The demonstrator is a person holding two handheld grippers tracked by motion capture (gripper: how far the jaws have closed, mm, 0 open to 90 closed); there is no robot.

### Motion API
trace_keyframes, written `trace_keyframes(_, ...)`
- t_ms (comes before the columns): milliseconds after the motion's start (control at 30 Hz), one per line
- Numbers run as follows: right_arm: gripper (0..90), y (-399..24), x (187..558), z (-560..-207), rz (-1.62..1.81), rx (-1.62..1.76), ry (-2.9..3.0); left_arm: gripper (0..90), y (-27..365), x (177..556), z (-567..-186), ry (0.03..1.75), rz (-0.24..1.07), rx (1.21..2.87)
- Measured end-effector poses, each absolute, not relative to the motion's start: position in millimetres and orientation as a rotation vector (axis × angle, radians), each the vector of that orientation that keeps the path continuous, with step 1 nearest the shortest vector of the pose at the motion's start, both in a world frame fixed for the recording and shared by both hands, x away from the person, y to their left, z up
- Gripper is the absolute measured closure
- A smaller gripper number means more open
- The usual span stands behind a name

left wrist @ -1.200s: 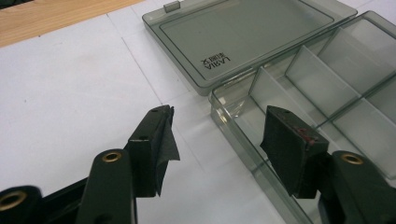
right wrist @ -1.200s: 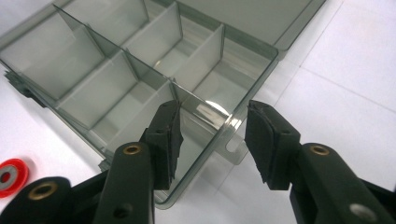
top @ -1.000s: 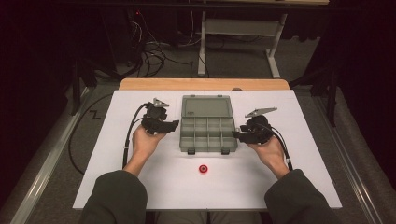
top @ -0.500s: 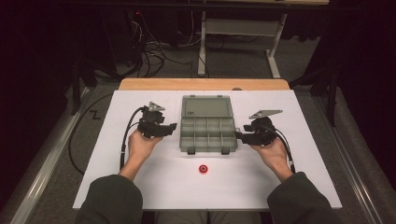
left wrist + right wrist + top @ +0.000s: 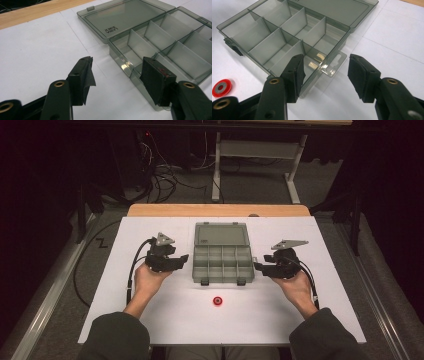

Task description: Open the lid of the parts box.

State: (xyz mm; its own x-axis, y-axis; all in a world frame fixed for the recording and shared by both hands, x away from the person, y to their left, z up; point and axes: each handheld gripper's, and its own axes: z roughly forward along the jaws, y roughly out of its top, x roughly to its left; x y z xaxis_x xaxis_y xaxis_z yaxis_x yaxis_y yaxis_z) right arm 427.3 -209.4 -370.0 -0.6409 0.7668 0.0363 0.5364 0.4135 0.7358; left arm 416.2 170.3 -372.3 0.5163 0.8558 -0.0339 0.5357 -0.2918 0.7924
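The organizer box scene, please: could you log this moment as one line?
organizer box: lid open, compartments empty | left gripper: open, beside box | right gripper: open, jaws just widened, nothing between | red ring: on table

L claw (image 5: 184, 258) open; R claw (image 5: 258, 266) just opening.

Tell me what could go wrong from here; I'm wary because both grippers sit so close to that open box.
The box is light, clear plastic; the left gripper and right gripper, both open with nothing between their jaws, could nudge it across the table. The open lid lies flat and might snag. The small red ring could roll or slide away when picked.
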Motion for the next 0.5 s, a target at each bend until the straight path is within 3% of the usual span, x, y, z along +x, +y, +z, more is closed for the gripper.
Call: trace_keyframes(500,50.1,-223.7,417.4,-372.4,1.102,1.142,2.343,42.3,176.3,403.0,-368.0,1.105,0.539,1.970)
